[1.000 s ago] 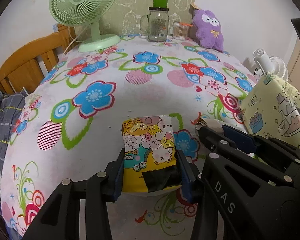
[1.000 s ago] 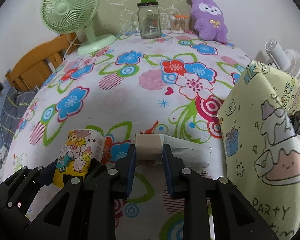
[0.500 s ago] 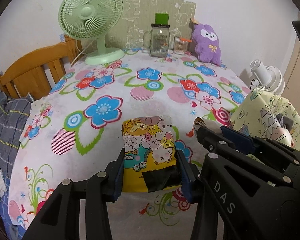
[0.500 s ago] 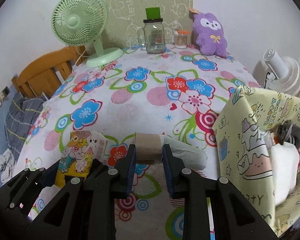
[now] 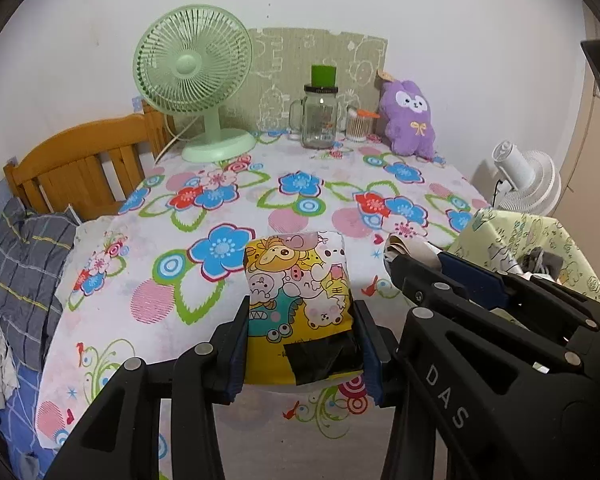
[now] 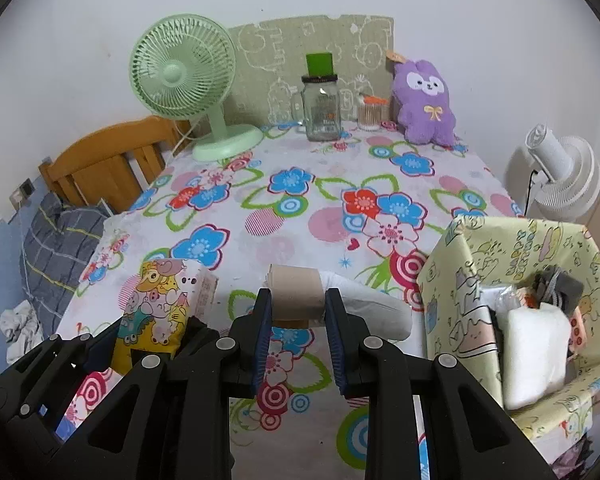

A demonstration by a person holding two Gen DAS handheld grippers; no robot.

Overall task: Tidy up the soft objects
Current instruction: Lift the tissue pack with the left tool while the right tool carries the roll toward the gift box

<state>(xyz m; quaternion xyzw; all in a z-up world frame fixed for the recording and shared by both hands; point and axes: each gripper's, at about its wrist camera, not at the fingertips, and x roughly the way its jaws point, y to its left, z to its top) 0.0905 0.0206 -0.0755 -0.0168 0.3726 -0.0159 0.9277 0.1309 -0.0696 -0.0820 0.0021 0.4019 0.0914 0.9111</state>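
Note:
My left gripper [image 5: 300, 312] is shut on a yellow cartoon-printed soft pack [image 5: 298, 288], held above the flowered tablecloth [image 5: 220, 216]. The same pack [image 6: 156, 300] shows at lower left in the right wrist view. My right gripper [image 6: 296, 300] is shut on a white rolled cloth with a brown paper band [image 6: 296, 292]; the roll's white end sticks out to the right. A pale yellow printed fabric bin [image 6: 500, 272] stands to the right, with a white pad and other soft items inside. The right gripper's body [image 5: 480, 320] fills the lower right of the left wrist view.
At the table's far edge stand a green desk fan [image 5: 196, 80], a glass jar with a green lid [image 5: 320, 116], a small jar of sticks [image 5: 358, 124] and a purple plush [image 5: 410, 120]. A wooden chair [image 5: 80, 168] is at left, a white fan [image 6: 560, 176] at right.
Both grippers have risen with their loads, so the table looks farther below and the inside of the fabric bin has come into view. Neither grip has changed.

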